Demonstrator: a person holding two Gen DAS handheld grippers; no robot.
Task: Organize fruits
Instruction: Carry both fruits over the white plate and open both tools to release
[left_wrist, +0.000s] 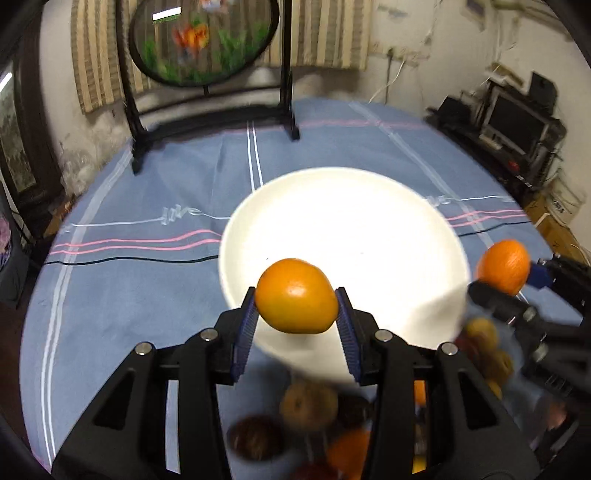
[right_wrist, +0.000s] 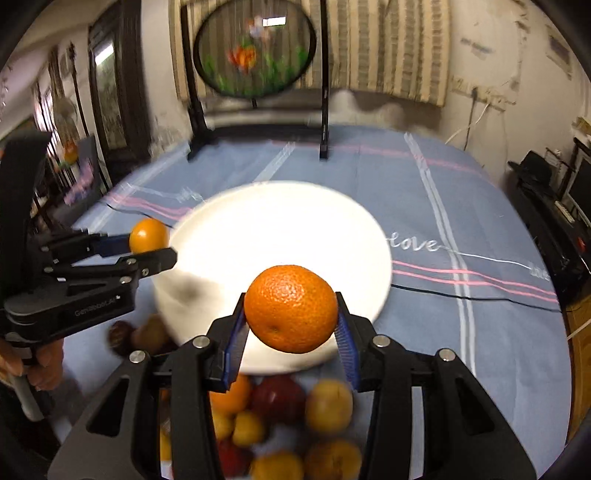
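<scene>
Nearest the left wrist camera, the left gripper (left_wrist: 297, 314) has its blue-padded fingers (left_wrist: 246, 325) pinching a smooth orange (left_wrist: 297, 295), 1 pad on each side, with the fruit lifted clear over the near rim of the white plate (left_wrist: 369, 206). From the right wrist view, the right gripper (right_wrist: 291, 323) does the same with a dimpled orange (right_wrist: 291, 306), its fingers (right_wrist: 345, 332) pressed against both flanks and the fruit hanging just above the plate's near edge. Each camera also catches the other gripper off to the side with its own fruit, so both oranges are in the air at the plate at once.

The plate itself looks bare: no fruit rests on it in either view. It sits on a table (left_wrist: 147, 288) covered with a blue cloth with pink and white stripes. Below the grippers, on the cloth on the near side of the plate, lies a blurred fruit pile (right_wrist: 280, 417): several yellow and orange pieces plus at least 2 dark red ones.

As a judgement, the sorting is only beginning. 2 oranges are picked and carried to the plate but not set down, and most of the pile is untouched. What remains is lowering and releasing these 2, then returning for the others. A round painted screen on a black stand (left_wrist: 205, 37) stands at the table's far side, well apart from the work.
</scene>
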